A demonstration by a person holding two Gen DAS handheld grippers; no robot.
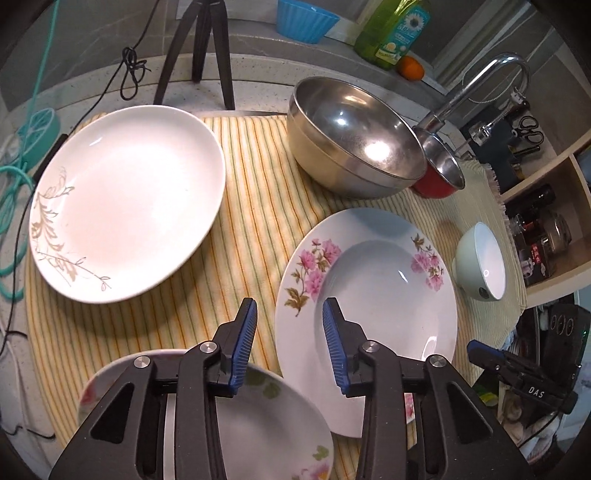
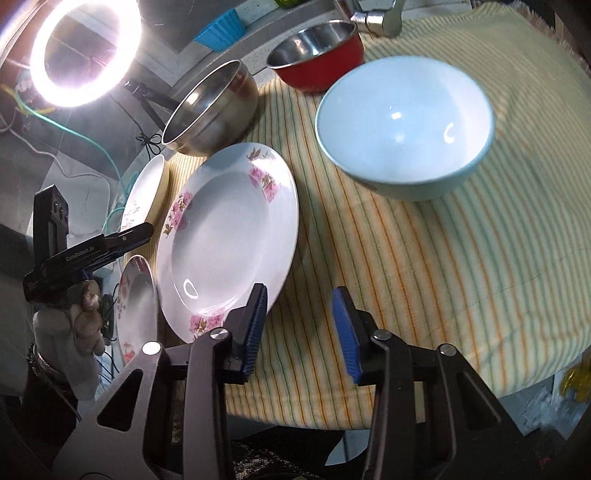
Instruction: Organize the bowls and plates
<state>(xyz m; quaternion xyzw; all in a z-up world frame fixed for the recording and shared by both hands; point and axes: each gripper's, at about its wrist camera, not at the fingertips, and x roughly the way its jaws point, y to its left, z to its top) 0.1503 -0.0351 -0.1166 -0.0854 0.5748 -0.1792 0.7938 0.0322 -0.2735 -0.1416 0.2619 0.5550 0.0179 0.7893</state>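
Both grippers hang over the dishes with their jaws apart and nothing between the blue pads: the left gripper (image 1: pixel 289 319) is above the gap between two flowered plates, and the right gripper (image 2: pixel 299 304) is above bare cloth, just beside the rim of the deep flowered plate (image 1: pixel 369 314). Under everything lies the striped cloth (image 1: pixel 251 206), yellow and green, which covers the counter. On it, the biggest dish is the large white plate (image 1: pixel 125 203) with a grey leaf pattern, at the far left in the left wrist view. Next in size is the deep flowered plate, with pink blossoms on its rim, lying near the middle of the cloth. Behind it stands the steel bowl (image 1: pixel 354 140), and the smaller red bowl (image 1: pixel 441 177) with a steel inside touches it on the right. A small flowered plate (image 1: pixel 266 417) lies partly under the left gripper, at the near edge. A pale green bowl (image 2: pixel 404 125) with a white inside stands upright, well apart from the plates. A blue ribbed cup (image 1: pixel 304 18) stands on the ledge behind.
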